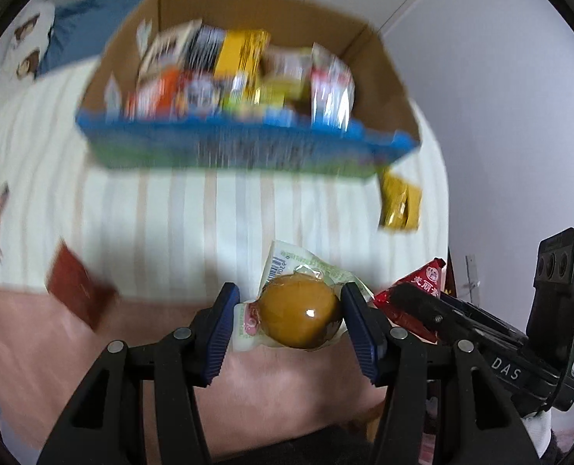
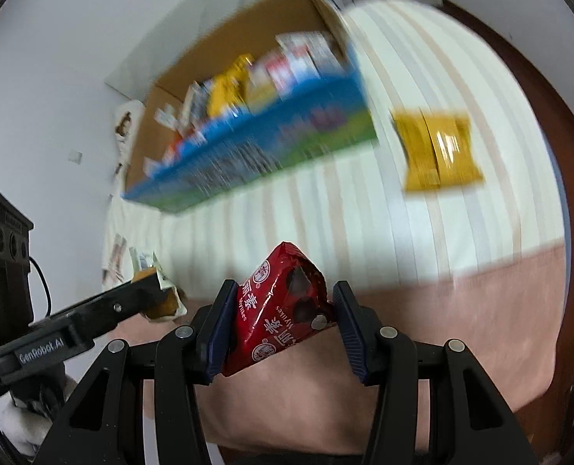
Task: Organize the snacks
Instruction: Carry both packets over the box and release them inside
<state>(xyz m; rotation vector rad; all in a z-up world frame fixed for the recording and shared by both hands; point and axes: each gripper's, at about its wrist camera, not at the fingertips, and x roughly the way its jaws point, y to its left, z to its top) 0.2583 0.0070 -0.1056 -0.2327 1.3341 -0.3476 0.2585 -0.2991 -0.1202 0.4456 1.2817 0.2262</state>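
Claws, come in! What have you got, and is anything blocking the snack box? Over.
Left claw shut on packed egg. Right claw shut on red packet. Snack box ahead, path clear. Yellow packet beside box.

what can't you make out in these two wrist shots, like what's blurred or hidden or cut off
- Packets in the cardboard box: motion blur in both views, labels unreadable.
- Yellow packet: blurred, print illegible.
- Dark red item on the bed, left wrist view: smeared, can't identify.
- Egg packet in the left gripper: its label is crumpled and mostly unreadable.
- Red packet in the right gripper: lower end hidden behind the fingers.
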